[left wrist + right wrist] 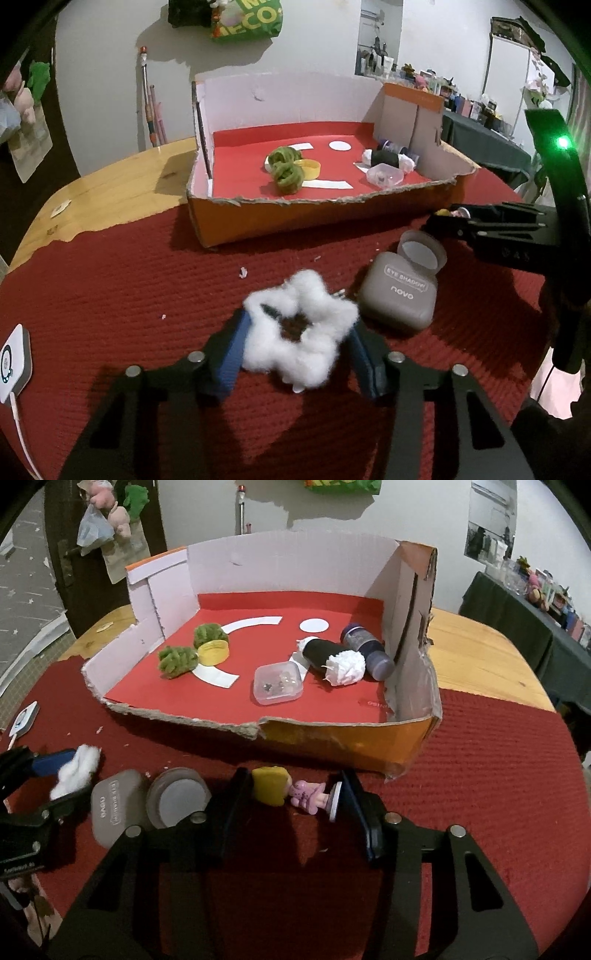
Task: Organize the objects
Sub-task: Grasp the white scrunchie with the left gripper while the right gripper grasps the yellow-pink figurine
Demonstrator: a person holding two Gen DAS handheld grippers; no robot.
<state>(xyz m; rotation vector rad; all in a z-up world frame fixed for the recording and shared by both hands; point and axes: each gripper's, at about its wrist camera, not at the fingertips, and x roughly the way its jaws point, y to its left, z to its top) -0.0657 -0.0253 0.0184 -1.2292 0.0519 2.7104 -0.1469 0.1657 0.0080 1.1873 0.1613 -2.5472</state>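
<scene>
My left gripper (299, 336) is shut on a white fluffy scrunchie (301, 328) just above the red mat. My right gripper (295, 794) is shut on a small doll (291, 790) with yellow hair and a pink body, held sideways in front of the cardboard box (332, 738). The box (295, 218) has a red floor holding two green scrunchies (177, 657), a yellow cap (214, 651), a clear case (279, 683), a black bottle with white fluff (332, 657) and a purple bottle (365, 651). In the left view the right gripper (447, 216) shows at the right with the doll.
A grey eye shadow case (400, 291) lies open on the red mat (147, 295) between the grippers; it also shows in the right wrist view (118, 805). A white device with a cable (13, 362) lies at the mat's left edge. The wooden table (480, 653) extends beyond.
</scene>
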